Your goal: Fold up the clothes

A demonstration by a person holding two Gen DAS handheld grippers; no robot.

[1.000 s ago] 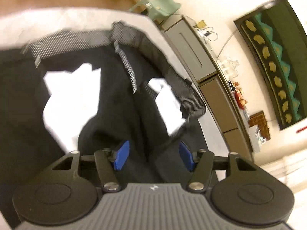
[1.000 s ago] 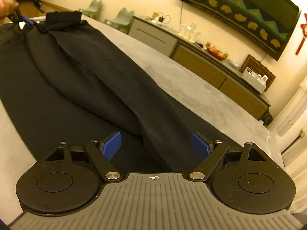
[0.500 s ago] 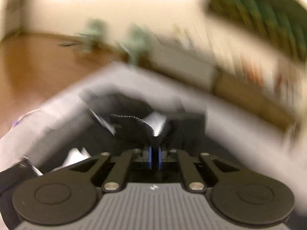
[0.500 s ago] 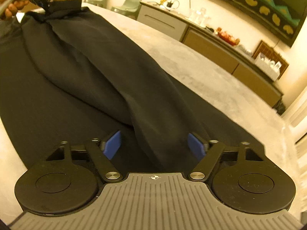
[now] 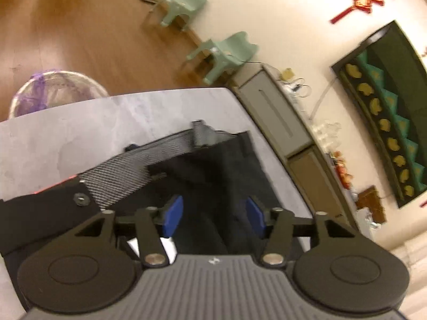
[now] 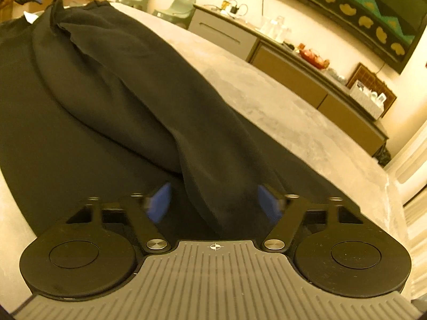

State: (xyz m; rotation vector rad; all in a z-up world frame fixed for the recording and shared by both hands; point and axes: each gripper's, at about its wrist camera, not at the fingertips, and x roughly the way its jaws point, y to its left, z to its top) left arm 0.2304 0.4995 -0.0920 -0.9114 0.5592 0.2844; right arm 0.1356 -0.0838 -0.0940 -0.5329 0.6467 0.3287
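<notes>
Black trousers [image 6: 112,85] lie lengthwise on the grey table [image 6: 280,101], one leg folded over the other in a raised ridge. Waistband [image 5: 138,165], grey herringbone lining exposed, rests near the table's far corner. Left gripper [image 5: 213,214]: fingers apart, over dark fabric just below the waistband. Right gripper [image 6: 214,204]: fingers apart, straddling the ridge at the leg end. Sideboard [image 6: 307,77] along the wall.

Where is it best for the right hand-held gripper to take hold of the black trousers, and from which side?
Probably the raised fold of the black trousers between the open fingers of the right hand-held gripper. Come straight forward, low over the grey table: the ridge stands above the flat cloth.
</notes>
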